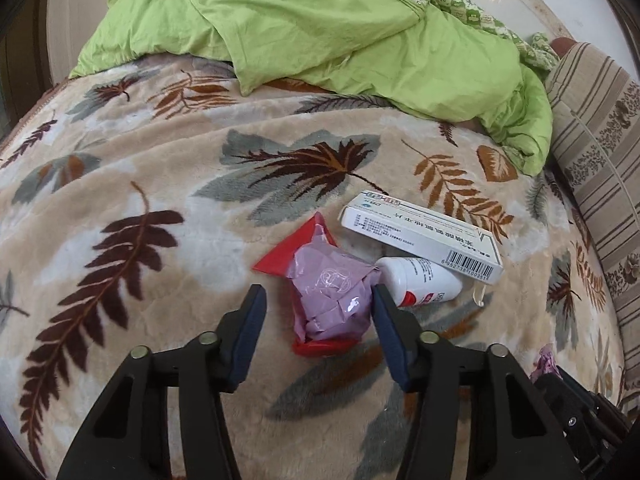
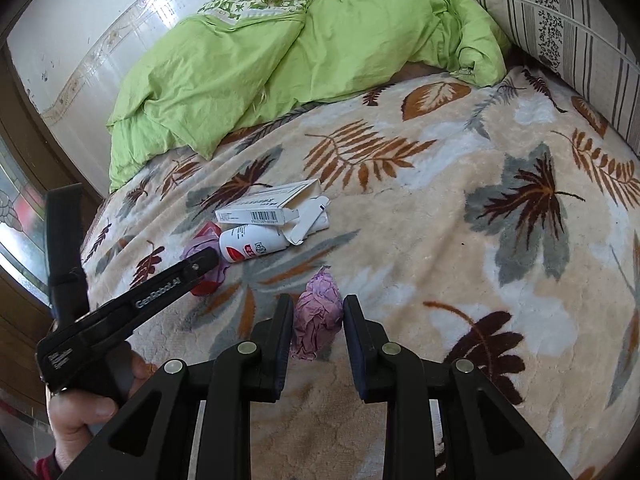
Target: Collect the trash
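On the leaf-patterned blanket (image 1: 160, 160) lies a red wrapper with crumpled purple plastic (image 1: 332, 292) in it, between the open fingers of my left gripper (image 1: 318, 300). Beside it are a white bottle with a red band (image 1: 420, 284) and a white medicine box (image 1: 420, 236). In the right wrist view a crumpled purple paper wad (image 2: 318, 312) sits between the fingers of my right gripper (image 2: 318, 312), which stands open around it. The left gripper (image 2: 200, 264) shows there too, next to the bottle (image 2: 252, 246) and the box (image 2: 272, 204).
A green quilt (image 1: 320, 28) is bunched at the back of the bed. A striped pillow (image 1: 600, 152) lies along the right side. A white wall (image 2: 80, 40) and a window (image 2: 20, 216) are on the left in the right wrist view.
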